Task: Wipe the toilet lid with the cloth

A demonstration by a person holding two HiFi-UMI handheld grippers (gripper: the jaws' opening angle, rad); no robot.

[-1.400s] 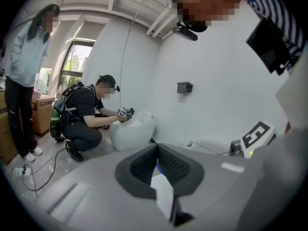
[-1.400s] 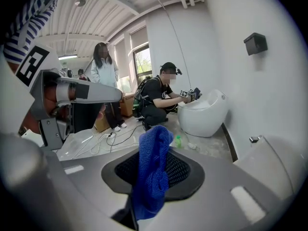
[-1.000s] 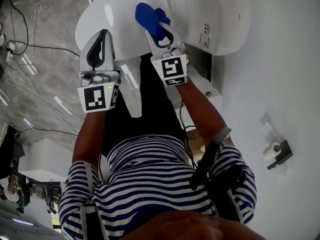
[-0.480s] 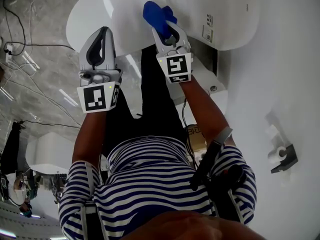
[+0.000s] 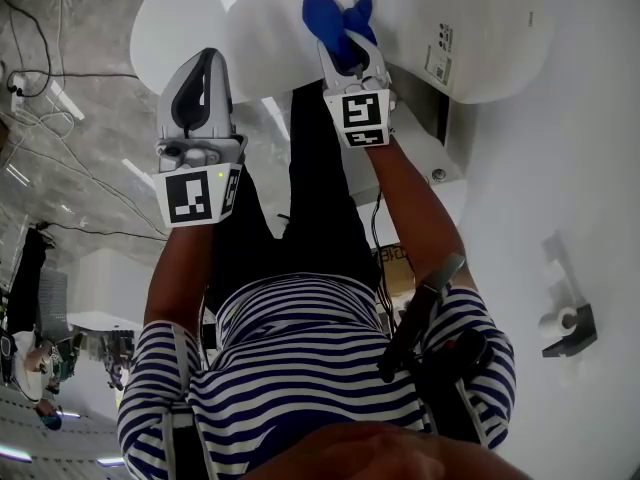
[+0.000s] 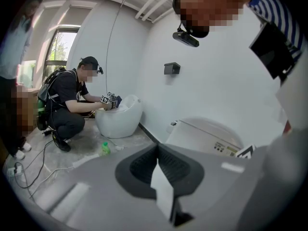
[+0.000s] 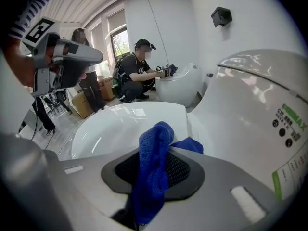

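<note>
Right tool (image 5: 349, 46) grips blue cloth (image 5: 326, 14), seemingly against toilet lid (image 5: 215, 28)

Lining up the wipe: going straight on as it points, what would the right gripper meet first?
Probably the white toilet lid, near its rear edge; the blue cloth in the right gripper would touch first. Depth unclear.

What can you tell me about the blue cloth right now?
The cloth is a deep blue, nubby, terry-like fabric, bunched into a thick fold. The right gripper is shut on it; one crumpled end stands up past the jaws and a smaller flap pokes out sideways. It sits over the rear of the glossy white toilet lid; whether it presses on the lid cannot be told.
</note>
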